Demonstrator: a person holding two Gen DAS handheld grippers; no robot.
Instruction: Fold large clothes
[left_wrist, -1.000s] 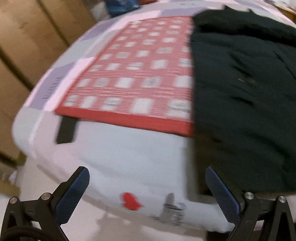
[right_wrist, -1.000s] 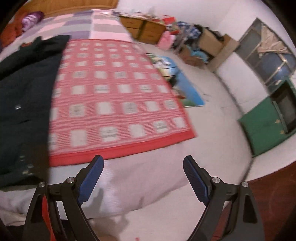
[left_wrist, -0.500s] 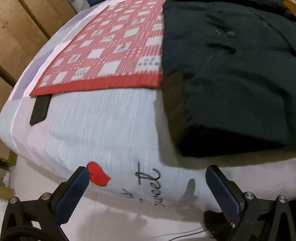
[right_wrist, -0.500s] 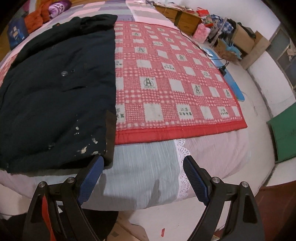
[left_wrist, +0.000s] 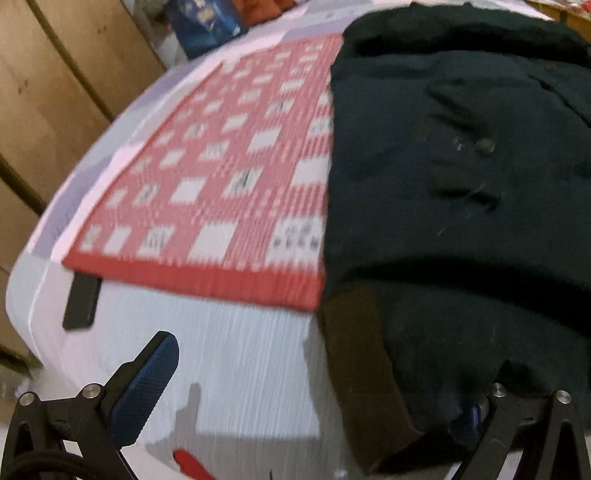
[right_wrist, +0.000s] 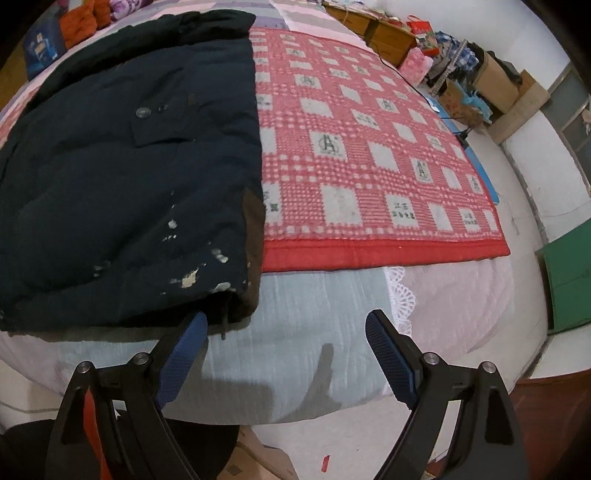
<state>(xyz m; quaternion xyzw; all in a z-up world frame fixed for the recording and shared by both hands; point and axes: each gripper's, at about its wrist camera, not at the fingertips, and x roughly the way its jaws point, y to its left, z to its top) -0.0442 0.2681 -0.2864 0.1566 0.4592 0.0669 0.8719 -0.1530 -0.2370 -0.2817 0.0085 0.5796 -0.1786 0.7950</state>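
Note:
A large dark navy coat (right_wrist: 129, 184) lies flat on the bed, with buttons showing and white flecks near its hem. In the left wrist view the coat (left_wrist: 443, 184) fills the right side. My left gripper (left_wrist: 291, 343) is open at the coat's lower left corner. The hem covers the tip of its right finger, while the left finger (left_wrist: 147, 384) hangs over bare sheet. My right gripper (right_wrist: 286, 317) is open just below the coat's lower right corner. Its left fingertip sits next to a dangling drawstring (right_wrist: 223, 325), and nothing is gripped.
A red checked blanket (right_wrist: 369, 147) covers the bed beside the coat, above a pale sheet (right_wrist: 295, 350). A flat black object (left_wrist: 81, 299) lies at the blanket's left corner. A wooden wardrobe (left_wrist: 55, 92) stands on the left. Boxes and clutter (right_wrist: 498, 81) and a green mat (right_wrist: 569, 280) are on the floor.
Both grippers have sunk closer to the coat's hem. The left one shifted toward the coat, whose corner now hides its right fingertip. The right one reached the lower right corner.

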